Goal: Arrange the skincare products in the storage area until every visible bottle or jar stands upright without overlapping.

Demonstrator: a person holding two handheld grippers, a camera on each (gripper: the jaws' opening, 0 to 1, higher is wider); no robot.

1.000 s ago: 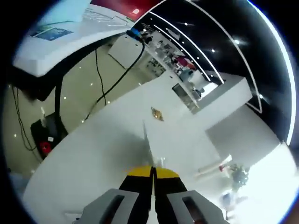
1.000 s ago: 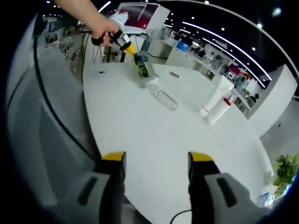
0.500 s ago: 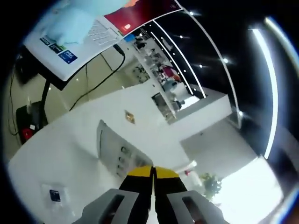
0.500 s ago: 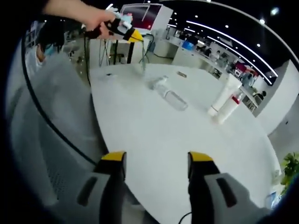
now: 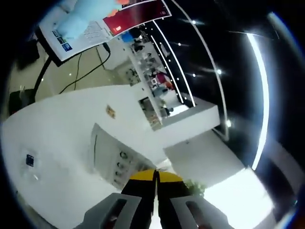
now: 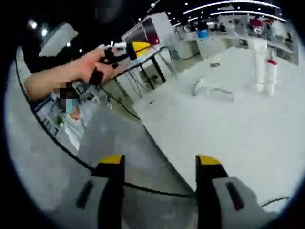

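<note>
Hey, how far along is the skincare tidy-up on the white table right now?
Partly done. In the right gripper view, two white tubes already stand upright at the far side of the table. A clear bottle lies on its side and needs standing up. Nothing seems to be in hand: the right gripper is open and empty, and the left gripper is shut, seemingly on nothing, raised above the table.

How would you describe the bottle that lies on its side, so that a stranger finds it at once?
In the right gripper view, look at the white table and find the two white tubes standing upright near its far edge. Left of them, apart from them, is the clear bottle. It alone lies flat and is see-through, not white.
</note>
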